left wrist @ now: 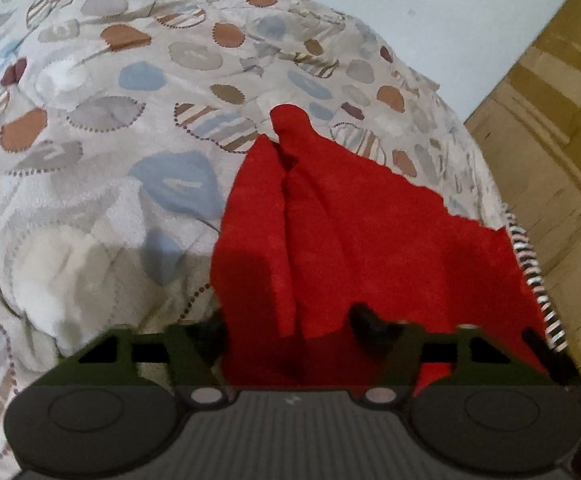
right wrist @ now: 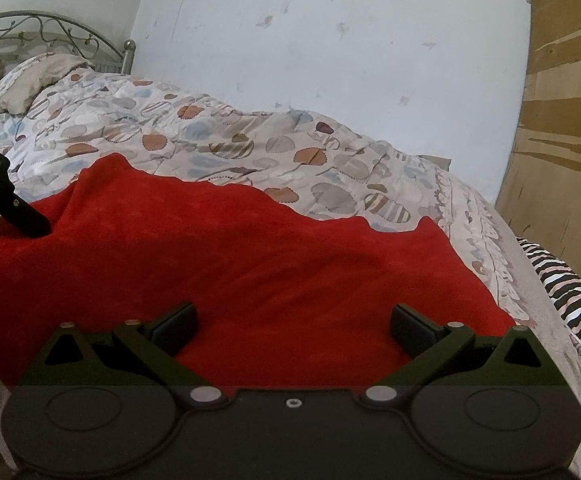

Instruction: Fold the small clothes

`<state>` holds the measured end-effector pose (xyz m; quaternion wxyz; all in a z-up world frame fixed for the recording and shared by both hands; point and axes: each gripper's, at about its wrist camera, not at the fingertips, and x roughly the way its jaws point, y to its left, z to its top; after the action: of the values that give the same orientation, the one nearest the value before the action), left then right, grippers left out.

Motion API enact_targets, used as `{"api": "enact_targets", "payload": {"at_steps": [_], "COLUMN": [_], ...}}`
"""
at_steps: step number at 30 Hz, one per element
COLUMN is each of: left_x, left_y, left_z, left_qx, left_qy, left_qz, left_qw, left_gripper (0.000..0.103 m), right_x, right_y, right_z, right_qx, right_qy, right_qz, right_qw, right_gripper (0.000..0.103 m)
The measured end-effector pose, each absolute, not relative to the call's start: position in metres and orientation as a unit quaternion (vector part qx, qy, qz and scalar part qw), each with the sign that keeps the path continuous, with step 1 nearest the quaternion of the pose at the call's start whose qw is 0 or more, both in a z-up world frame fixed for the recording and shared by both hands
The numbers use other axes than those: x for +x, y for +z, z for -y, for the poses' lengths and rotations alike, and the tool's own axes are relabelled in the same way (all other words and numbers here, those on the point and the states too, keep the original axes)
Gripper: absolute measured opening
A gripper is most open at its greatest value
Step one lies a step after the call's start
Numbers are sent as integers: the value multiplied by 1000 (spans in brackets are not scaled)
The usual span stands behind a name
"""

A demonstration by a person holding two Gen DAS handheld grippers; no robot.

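Observation:
A red cloth point(left wrist: 330, 232) point(right wrist: 230, 256) lies spread on the patterned bedspread point(left wrist: 90, 120) point(right wrist: 210, 132). In the left wrist view my left gripper point(left wrist: 292, 324) points down into one end of the cloth. Its jaws stand about half apart, and a raised fold of red fabric fills the gap between them. The left finger is partly hidden by the cloth. The right wrist view shows one of the left gripper's fingers point(right wrist: 30, 220) touching the cloth at the far left. My right gripper point(right wrist: 294, 330) is wide open just over the cloth's near edge, with nothing pinched.
A black-and-white striped cloth point(left wrist: 538, 288) point(right wrist: 562, 280) lies at the bed's right edge. A pale wall point(right wrist: 330, 60) runs behind the bed and wooden panelling point(left wrist: 550, 120) point(right wrist: 562, 100) stands on the right. A pillow point(right wrist: 30, 80) and a metal headboard point(right wrist: 50, 28) are at the far left.

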<state>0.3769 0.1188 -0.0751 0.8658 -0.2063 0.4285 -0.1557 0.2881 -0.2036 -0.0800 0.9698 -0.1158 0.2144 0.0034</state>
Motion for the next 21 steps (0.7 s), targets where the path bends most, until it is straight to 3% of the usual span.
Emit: {"api": "enact_targets", "payload": {"at_steps": [5, 8, 12, 21], "left_x": [379, 375, 364, 363], "left_y": [-80, -73, -44, 14], "left_z": [-133, -126, -106, -71], "left_qx": [-277, -262, -194, -168], "left_qy": [-135, -124, -129, -166], "left_qz": [-431, -423, -387, -342], "left_qw": [848, 859, 892, 910], "left_gripper": [43, 32, 27, 24], "right_x": [287, 286, 289, 263], "right_y": [-78, -77, -67, -45], "right_z": [203, 203, 207, 244], "right_qx": [-115, -114, -101, -144], "right_qy": [2, 1, 3, -61], "right_qz": [-210, -207, -229, -197], "right_qw": [971, 972, 968, 968], "right_gripper": [103, 103, 103, 103]}}
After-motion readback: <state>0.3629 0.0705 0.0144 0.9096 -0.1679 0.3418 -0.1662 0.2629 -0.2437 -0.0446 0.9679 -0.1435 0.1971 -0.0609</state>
